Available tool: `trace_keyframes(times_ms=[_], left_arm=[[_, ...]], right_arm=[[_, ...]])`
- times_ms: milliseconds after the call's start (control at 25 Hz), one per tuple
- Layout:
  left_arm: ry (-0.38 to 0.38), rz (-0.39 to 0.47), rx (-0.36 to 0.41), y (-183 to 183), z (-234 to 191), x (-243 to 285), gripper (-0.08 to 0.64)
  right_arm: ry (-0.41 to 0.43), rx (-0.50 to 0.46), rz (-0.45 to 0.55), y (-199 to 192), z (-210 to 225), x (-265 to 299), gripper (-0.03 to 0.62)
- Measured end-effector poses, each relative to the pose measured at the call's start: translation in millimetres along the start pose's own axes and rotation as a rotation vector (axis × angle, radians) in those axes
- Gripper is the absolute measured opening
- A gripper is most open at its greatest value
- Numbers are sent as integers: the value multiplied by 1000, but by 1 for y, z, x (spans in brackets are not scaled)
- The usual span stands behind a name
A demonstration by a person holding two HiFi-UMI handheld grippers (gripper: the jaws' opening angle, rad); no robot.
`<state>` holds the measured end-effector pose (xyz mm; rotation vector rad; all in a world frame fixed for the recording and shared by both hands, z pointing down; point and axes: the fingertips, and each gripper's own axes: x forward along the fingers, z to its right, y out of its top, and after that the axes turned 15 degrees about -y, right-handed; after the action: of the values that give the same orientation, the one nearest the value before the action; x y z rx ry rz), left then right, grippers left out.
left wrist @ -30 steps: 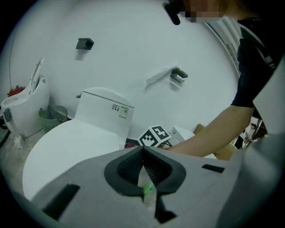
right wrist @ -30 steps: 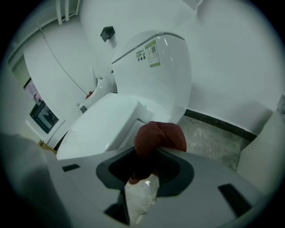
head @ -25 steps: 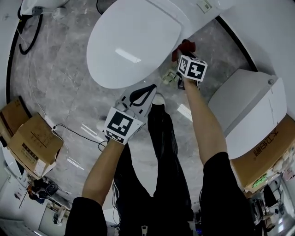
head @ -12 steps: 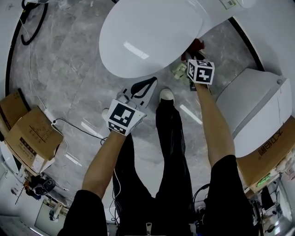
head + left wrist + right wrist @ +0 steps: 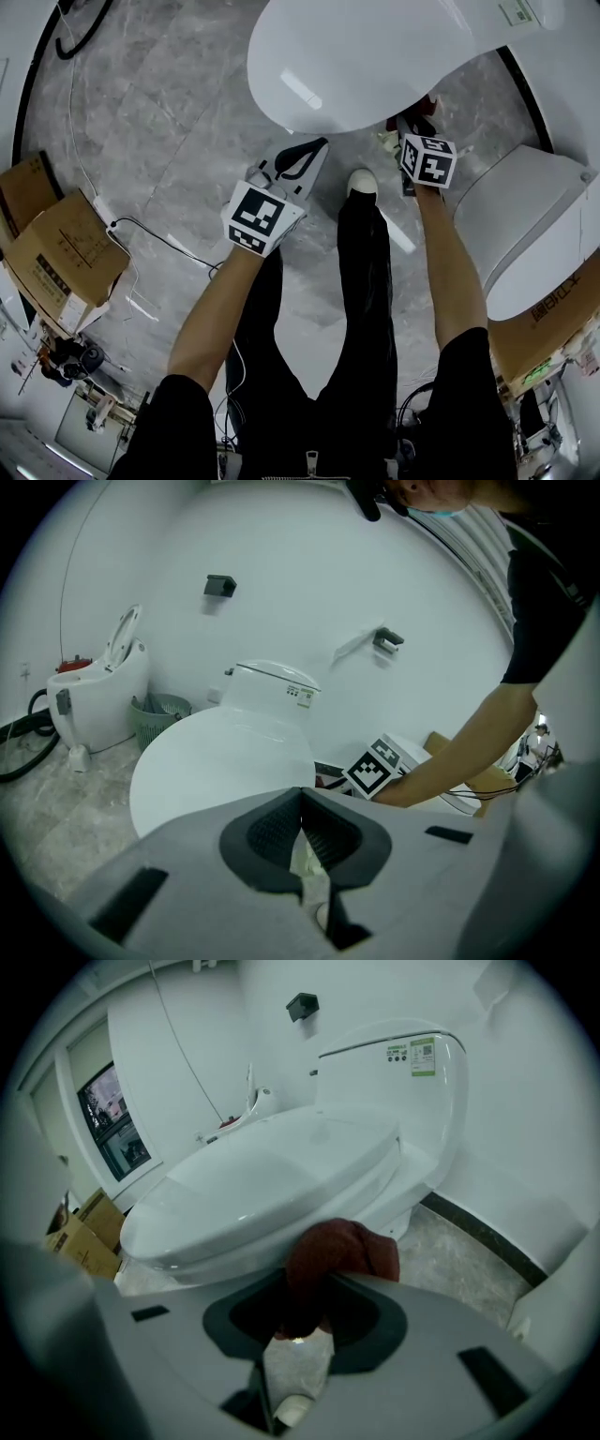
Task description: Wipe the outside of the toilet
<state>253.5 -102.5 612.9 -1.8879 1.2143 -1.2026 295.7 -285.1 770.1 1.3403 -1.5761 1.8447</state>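
Note:
The white toilet (image 5: 375, 56) has its lid down and fills the top of the head view. My right gripper (image 5: 417, 127) is shut on a dark red cloth (image 5: 427, 101), which sits low at the toilet's right side, just under the seat rim. In the right gripper view the red cloth (image 5: 337, 1251) bulges out of my right gripper (image 5: 314, 1288) and touches the bowl below the lid (image 5: 272, 1185). My left gripper (image 5: 302, 161) hangs in front of the toilet, shut and holding nothing. From the left gripper view (image 5: 302, 803) the toilet (image 5: 225, 761) lies just ahead.
Cardboard boxes (image 5: 56, 253) and a cable (image 5: 159, 239) lie on the grey floor at left. A white unit (image 5: 525, 234) and another box (image 5: 553, 328) stand close at right. The person's shoe (image 5: 361, 183) is near the bowl. A second toilet (image 5: 98, 696) and a green basket (image 5: 159, 714) stand by the wall.
The toilet and both grippers have slid to the right and up in the head view. The right gripper has kept the red cloth under the seat rim throughout.

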Motion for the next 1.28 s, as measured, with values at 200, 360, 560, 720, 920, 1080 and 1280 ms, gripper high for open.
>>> trace_keyframes(times_ms=[200, 360, 560, 720, 920, 1080, 1280], left_arm=[[0, 5, 2, -14, -9, -29, 0], [6, 11, -11, -29, -15, -54, 0], [21, 2, -17, -50, -28, -93, 0], [40, -9, -36, -69, -45, -122, 0], [63, 2, -52, -81, -66, -155, 0], [77, 11, -65, -88, -82, -180, 0], [82, 5, -83, -102, -97, -202, 0]], right_arm=[[-10, 1, 9, -20, -42, -16, 118], [-13, 46, 1, -33, -76, -25, 118], [-16, 93, -14, -45, -119, -32, 118], [-15, 127, -30, -52, -157, -34, 118], [-44, 178, -54, -53, -190, -35, 118], [-40, 172, -63, -53, -220, -36, 119], [-30, 190, -71, -46, -257, -34, 120]])
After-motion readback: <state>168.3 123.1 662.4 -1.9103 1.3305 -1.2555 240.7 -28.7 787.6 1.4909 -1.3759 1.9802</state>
